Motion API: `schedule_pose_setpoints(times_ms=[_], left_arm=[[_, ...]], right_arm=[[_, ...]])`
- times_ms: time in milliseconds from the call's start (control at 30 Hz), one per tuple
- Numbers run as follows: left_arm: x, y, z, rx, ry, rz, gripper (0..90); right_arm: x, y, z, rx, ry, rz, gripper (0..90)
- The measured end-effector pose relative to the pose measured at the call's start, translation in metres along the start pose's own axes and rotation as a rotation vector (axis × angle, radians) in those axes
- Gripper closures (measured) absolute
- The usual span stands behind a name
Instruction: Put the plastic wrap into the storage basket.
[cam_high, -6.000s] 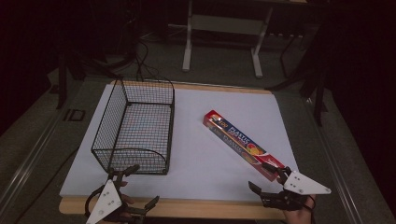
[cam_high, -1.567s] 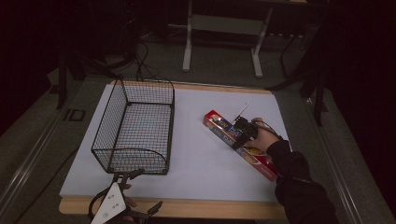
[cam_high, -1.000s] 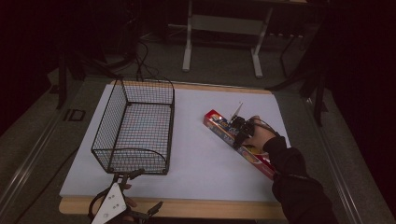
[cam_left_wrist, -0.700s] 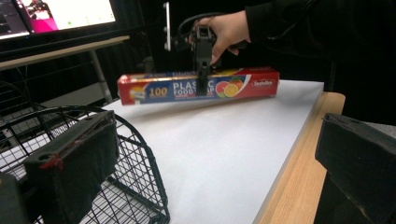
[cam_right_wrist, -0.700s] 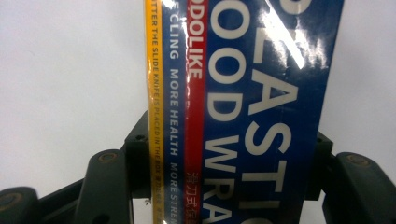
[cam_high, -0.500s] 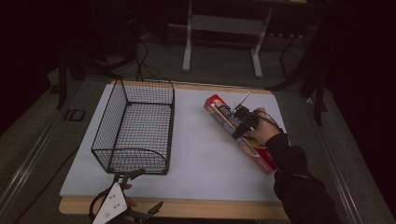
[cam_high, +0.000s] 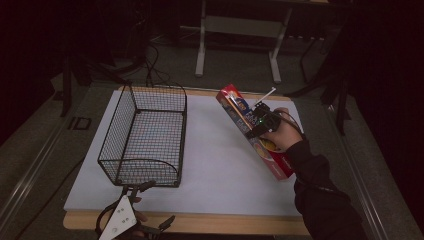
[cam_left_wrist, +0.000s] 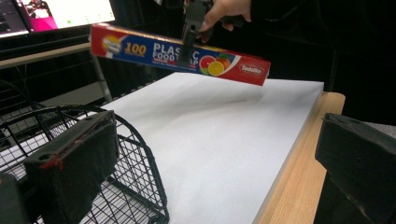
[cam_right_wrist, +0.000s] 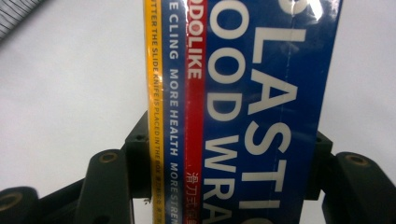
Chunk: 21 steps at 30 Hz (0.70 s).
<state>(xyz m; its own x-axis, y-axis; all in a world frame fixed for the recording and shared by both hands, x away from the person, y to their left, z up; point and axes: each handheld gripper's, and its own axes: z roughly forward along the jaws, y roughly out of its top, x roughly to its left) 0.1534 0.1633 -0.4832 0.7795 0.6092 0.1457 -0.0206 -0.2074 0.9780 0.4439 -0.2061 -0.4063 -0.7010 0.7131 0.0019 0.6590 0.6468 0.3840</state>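
Note:
A long red and blue box of plastic food wrap (cam_high: 239, 111) hangs in the air above the right half of the white table top, held near its middle by my right gripper (cam_high: 255, 126). Seen from the left gripper view, the food wrap box (cam_left_wrist: 154, 52) floats clear of the table under the right gripper (cam_left_wrist: 187, 44). In the right gripper view its jaws press on both long sides of the box (cam_right_wrist: 252, 107). A black wire basket (cam_high: 145, 135) stands on the left half of the table. My left gripper (cam_high: 142, 200) rests at the front edge by the basket's near end, jaws wide apart.
The white sheet (cam_high: 220, 170) covers the wooden table (cam_high: 200, 222). The basket's rounded near corner (cam_left_wrist: 140, 158) lies close to the left gripper's jaw. Beyond the table stand metal frame legs (cam_high: 200, 45) and cables on a dark floor.
The right gripper has lifted the food wrap box off the table and raised it, its far end now tilted up. The left gripper has stayed in place.

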Motion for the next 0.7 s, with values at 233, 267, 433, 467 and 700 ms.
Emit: schedule_pose_setpoints(times_ms=[233,267,433,467,700], left_arm=[[0.000,0.000,-0.001,-0.008,0.010,0.001,0.1],[0.000,0.000,-0.001,-0.006,0.010,0.003,0.1],[-0.001,0.000,-0.001,-0.002,0.007,0.003,0.1],[-0.001,0.000,-0.001,-0.003,0.007,0.003,0.1],[-0.001,0.000,-0.001,-0.006,0.007,-0.002,0.1]], right_arm=[[0.012,0.011,-0.015,-0.055,0.008,-0.005,40.4],[0.013,0.013,-0.017,-0.062,0.004,-0.013,40.4],[0.023,0.021,-0.025,-0.098,-0.008,-0.017,40.4],[0.025,0.023,-0.028,-0.106,-0.012,-0.015,40.4],[0.040,0.041,-0.041,-0.145,-0.035,-0.018,40.4]])
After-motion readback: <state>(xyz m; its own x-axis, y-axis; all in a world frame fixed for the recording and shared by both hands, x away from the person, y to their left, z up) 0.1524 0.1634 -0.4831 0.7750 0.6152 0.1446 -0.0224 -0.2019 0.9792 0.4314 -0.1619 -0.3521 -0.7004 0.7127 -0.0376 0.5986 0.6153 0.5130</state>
